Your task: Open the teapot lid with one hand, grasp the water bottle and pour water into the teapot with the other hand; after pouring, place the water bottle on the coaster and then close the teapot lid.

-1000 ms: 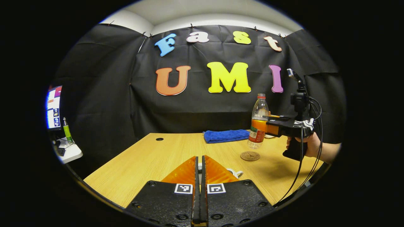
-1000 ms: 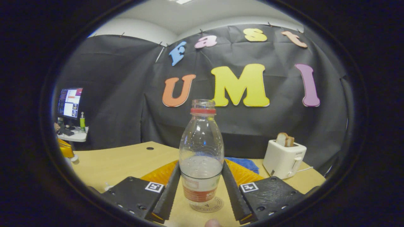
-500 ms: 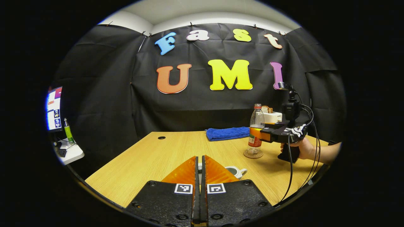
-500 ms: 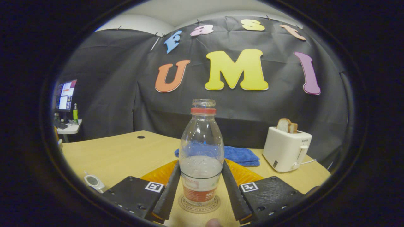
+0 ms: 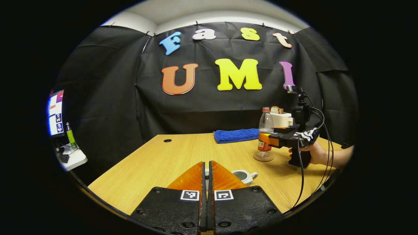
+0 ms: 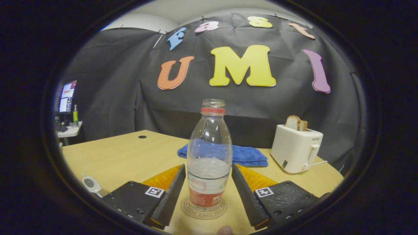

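Water bottle [image 6: 209, 160] stands upright on round coaster [image 6: 204, 209] on wooden table [image 6: 130, 156], uncapped, partly filled. Right gripper [image 6: 209, 182] spread: fingers [image 6: 169, 195] flank bottle with gaps either side, not pressing (same gripper, held by hand [image 5: 315, 153], seen in left gripper view beside bottle [image 5: 265, 133]). Left gripper [image 5: 205, 169] pressed together; whether it clamps anything, cannot tell. White teapot [image 5: 243, 176] just beyond its tips, mouth uncovered. Blue towel [image 6: 248, 155] and white toaster [image 6: 295, 148] with bread behind bottle.
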`<state>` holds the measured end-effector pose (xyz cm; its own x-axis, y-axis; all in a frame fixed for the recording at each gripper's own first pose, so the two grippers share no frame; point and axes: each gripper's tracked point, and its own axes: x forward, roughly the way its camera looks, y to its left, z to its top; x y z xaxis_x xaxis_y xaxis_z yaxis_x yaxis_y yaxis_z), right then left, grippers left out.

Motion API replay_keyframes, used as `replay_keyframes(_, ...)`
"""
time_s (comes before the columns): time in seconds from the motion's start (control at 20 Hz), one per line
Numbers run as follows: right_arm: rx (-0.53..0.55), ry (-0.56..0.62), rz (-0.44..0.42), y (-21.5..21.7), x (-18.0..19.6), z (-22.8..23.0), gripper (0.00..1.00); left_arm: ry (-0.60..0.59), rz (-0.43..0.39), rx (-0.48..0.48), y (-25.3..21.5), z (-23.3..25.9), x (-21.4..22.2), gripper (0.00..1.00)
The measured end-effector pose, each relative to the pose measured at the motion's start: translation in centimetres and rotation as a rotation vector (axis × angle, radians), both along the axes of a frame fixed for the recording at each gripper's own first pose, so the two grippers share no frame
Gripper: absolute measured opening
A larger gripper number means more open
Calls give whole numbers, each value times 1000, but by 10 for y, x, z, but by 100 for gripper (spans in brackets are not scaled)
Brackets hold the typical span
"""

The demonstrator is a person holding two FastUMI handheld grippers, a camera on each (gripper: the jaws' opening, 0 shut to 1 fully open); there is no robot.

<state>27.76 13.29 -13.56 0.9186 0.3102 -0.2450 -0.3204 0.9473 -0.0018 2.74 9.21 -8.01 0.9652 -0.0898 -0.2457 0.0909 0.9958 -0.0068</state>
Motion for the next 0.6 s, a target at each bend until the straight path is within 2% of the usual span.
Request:
replay_keyframes(0.05,6,7,2,0,-1,-1,92,-2,0,1,0,0,0,3)
replay_keyframes(0.15,10,17,-1,-1,-3,-1,96,-6,0,0,0,1,-1,3)
replay_keyframes(0.35,43,27,15,-6,-24,5,95,-7,5,-8,-2,2,0,3)
replay_keyframes(0.6,43,12,-29,-51,-73,22,95,-21,6,-65,-23,-1,7,3)
